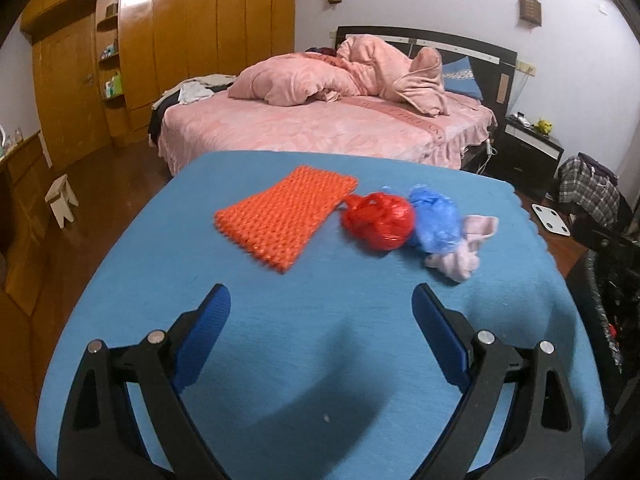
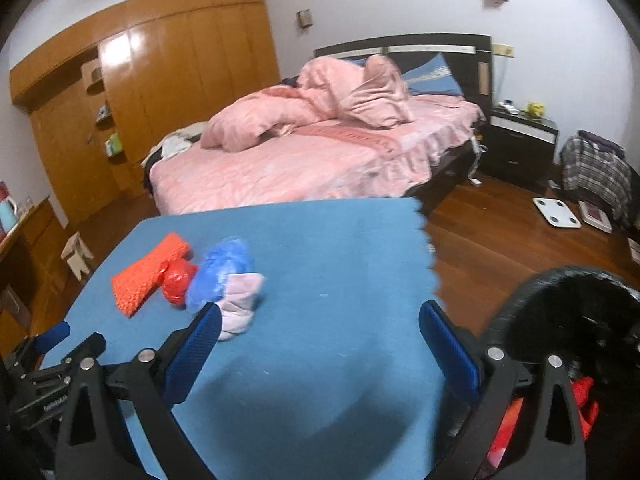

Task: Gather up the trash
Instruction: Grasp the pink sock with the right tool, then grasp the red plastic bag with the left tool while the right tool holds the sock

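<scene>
On the blue-covered table (image 1: 280,340) lie an orange foam net sleeve (image 1: 286,216), a crumpled red plastic bag (image 1: 378,220), a crumpled blue plastic bag (image 1: 436,220) and a pale pink cloth wad (image 1: 464,248), side by side in a row. My left gripper (image 1: 320,308) is open and empty, hovering short of them. In the right wrist view the same orange sleeve (image 2: 148,272), red bag (image 2: 178,280), blue bag (image 2: 220,276) and pink wad (image 2: 240,304) sit at the left. My right gripper (image 2: 320,324) is open and empty, its left finger beside the pink wad.
A black trash bin (image 2: 568,320) holding red items stands at the table's right edge, also in the left wrist view (image 1: 612,300). Behind is a bed with pink bedding (image 1: 320,128), a wooden wardrobe (image 1: 180,40), a small stool (image 1: 62,200), a nightstand (image 2: 520,144) and a floor scale (image 2: 556,212).
</scene>
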`<state>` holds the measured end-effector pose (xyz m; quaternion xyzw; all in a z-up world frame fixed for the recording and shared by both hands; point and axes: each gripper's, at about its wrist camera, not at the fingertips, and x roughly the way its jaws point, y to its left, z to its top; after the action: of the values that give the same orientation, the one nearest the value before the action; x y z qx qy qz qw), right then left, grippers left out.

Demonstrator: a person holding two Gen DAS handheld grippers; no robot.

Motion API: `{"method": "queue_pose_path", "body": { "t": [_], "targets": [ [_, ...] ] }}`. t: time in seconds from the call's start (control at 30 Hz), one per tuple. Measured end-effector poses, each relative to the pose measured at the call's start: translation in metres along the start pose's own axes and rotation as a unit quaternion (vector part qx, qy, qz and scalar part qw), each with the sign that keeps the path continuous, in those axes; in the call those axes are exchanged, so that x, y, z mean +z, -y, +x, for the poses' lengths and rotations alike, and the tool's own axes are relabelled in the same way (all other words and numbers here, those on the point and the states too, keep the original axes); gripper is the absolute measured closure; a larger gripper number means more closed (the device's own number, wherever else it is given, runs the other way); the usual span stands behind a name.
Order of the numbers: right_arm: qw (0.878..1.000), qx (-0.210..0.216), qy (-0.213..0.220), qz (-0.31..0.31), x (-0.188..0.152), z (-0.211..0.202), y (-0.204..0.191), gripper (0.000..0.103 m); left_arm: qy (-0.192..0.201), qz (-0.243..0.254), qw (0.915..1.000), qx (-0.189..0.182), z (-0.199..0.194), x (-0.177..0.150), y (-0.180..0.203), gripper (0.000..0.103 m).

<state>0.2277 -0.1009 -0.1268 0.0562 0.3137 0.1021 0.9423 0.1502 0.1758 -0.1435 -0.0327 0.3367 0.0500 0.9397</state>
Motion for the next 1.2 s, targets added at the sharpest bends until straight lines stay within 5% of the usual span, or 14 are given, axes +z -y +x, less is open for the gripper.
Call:
{"method": "queue_pose_path", "body": {
  "t": [0.43,0.7,0.83,1.2],
  "targets": [
    [0.996,0.023,-0.069,-0.044,-0.017,0.071,-0.046,0.013,-0.03,-0.013,0.9993,0.019,0.033,-0.005,-0.029,0.014],
    [0.992,0.049,-0.1,-0.061,-0.023,0.089,-0.055,0.03,-0.047,-0.029,0.9983,0.019,0.039,-0.011,-0.036,0.014],
    [0.986,0.075,-0.115,-0.089,-0.026,0.094,-0.065,0.055,-0.053,-0.025,0.9981,0.02,0.041,-0.012,-0.035,0.014],
    [0.992,0.058,-0.097,-0.054,-0.025,0.081,-0.044,0.061,-0.077,-0.038,0.9962,0.017,0.05,-0.013,-0.04,0.021]
  ]
}}
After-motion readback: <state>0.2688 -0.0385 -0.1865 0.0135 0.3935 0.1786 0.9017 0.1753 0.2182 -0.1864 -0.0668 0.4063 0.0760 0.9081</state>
